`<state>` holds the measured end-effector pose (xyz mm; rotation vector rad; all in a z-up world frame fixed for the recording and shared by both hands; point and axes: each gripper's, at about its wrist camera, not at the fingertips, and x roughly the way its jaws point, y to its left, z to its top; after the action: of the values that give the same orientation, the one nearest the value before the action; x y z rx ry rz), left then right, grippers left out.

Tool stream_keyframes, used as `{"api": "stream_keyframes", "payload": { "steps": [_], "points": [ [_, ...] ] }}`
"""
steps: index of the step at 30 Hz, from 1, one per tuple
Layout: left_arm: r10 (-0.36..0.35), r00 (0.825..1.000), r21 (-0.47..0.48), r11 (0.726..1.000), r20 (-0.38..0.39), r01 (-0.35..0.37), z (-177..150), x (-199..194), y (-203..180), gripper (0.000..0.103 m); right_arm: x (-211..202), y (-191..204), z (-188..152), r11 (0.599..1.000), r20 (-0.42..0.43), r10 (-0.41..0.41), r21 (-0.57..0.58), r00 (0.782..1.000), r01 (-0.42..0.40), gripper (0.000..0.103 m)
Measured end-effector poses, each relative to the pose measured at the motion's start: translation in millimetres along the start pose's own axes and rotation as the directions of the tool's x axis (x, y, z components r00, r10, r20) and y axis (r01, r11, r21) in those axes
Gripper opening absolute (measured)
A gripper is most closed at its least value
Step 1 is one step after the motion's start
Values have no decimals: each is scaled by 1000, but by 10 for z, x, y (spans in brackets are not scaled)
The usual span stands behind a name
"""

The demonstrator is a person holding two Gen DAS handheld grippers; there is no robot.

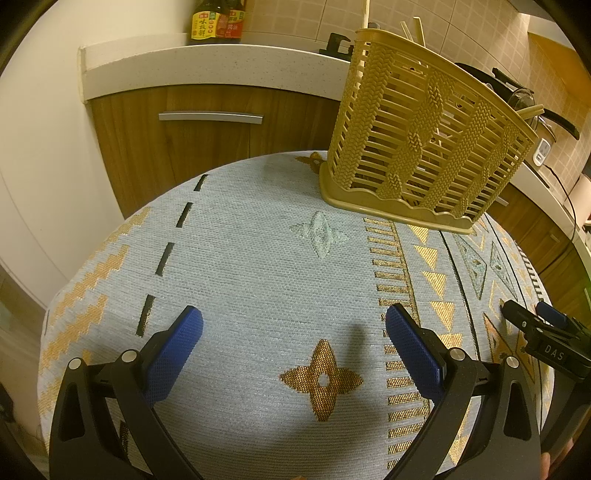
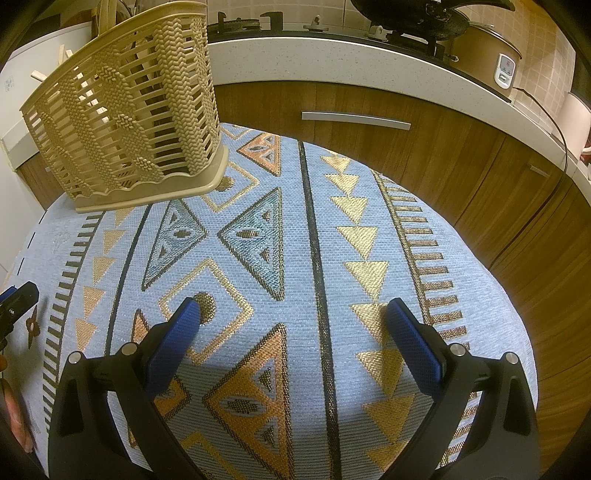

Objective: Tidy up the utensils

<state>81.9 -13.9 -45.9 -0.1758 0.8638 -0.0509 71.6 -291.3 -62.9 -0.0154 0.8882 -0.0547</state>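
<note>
Both tools hang low over the cloth-covered surface [image 1: 258, 258] with nothing between their fingers: the left tool [image 1: 293, 332] has its blue pads [image 1: 177, 350] spread wide, and the right tool [image 2: 293, 325] is just as wide open, side by side with the other as if waiting for work. No loose utensil lies on the patterned cloth in either view, so I judge the sorting is either finished or yet to begin. What utensils I can see are chopsticks [image 1: 413, 27], standing upright in the slatted tan utensil basket [image 1: 424, 136] at the far edge of the surface, near the kitchen cabinet [image 1: 207, 122]. Upright storage keeps their ends reachable from above, which suits a pinch grip. Through the slats I cannot tell what else the basket holds.
</note>
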Motion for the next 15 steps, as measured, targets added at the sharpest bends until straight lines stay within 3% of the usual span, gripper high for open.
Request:
{"api": "stream_keyframes", "payload": {
  "steps": [15],
  "points": [
    [-1,1000,-1,1000,0,1,1,3,1,96,8,-4,6,1000,0,-3,3,1000,3,96]
  ]
}}
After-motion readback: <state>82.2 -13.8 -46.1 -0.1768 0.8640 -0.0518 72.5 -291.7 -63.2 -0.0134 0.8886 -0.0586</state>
